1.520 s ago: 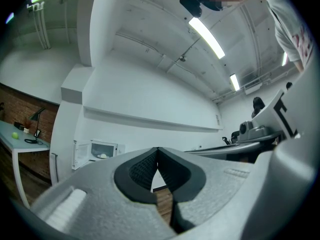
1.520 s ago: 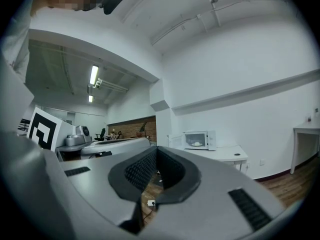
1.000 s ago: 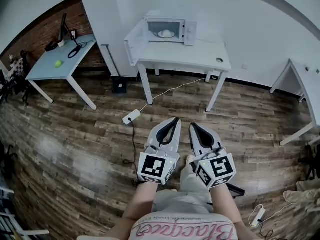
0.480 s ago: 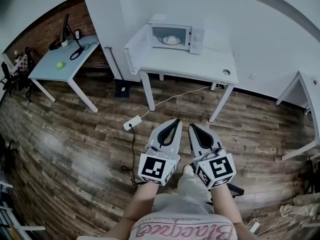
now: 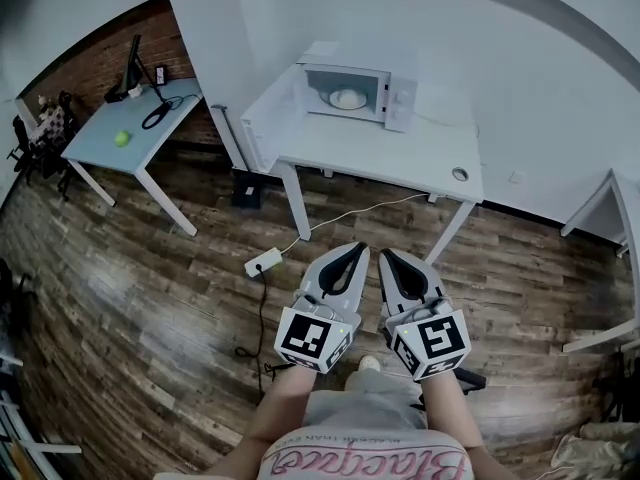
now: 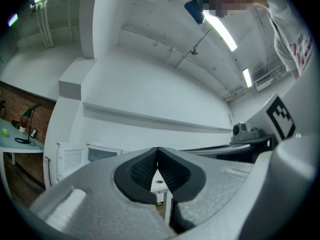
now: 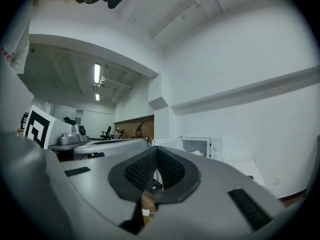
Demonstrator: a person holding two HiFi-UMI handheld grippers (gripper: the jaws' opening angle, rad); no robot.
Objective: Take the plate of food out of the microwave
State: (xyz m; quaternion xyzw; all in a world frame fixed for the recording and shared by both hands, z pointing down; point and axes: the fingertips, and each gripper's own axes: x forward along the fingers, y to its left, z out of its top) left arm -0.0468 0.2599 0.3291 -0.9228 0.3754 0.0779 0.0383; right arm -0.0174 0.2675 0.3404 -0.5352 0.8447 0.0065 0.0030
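The plate of food point(image 5: 347, 98) sits inside the microwave point(image 5: 399, 94), its door point(image 5: 266, 118) swung open, on the white table point(image 5: 400, 158). Our left gripper point(image 5: 351, 250) and right gripper point(image 5: 384, 256) hang side by side well short of it, jaws pressed together, gripping nothing.

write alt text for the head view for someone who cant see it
A person on a wood floor holds the left gripper and right gripper, both shut and empty, side by side, facing a white table where an open microwave holds a plate of food.
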